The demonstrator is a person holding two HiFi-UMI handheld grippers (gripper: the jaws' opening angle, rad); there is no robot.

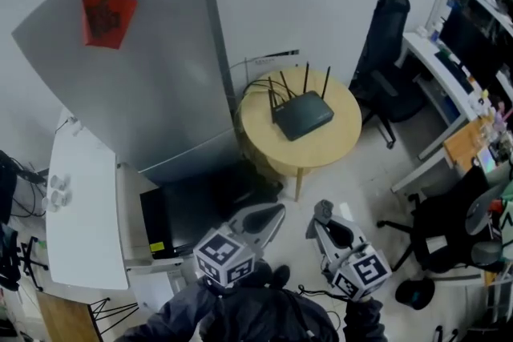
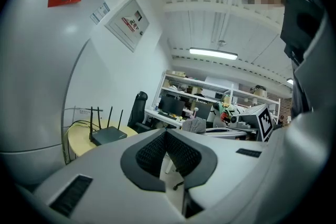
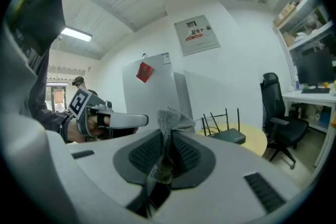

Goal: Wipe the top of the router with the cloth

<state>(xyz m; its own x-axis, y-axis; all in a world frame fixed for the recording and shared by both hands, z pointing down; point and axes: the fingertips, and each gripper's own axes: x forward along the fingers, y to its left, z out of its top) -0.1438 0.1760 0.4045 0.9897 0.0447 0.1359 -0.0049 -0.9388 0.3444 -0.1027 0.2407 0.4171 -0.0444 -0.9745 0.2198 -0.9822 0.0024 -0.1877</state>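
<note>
Well short of the router (image 1: 302,114), right gripper (image 3: 168,136) pinches cloth (image 3: 170,119) (mostly hidden); left gripper (image 2: 167,135) closed, empty.

Grey refrigerator (image 1: 120,52), round wooden table (image 1: 341,144), black office chair (image 1: 386,44), white side table (image 1: 80,208)

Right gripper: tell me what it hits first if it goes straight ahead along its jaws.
Probably the tall silver refrigerator; depth is unclear. The right gripper, shut on the grey cloth, aims left of the black router.

One router (image 1: 303,114), one cloth (image 3: 169,120), one round table (image 1: 321,150), one fridge (image 1: 144,60).
</note>
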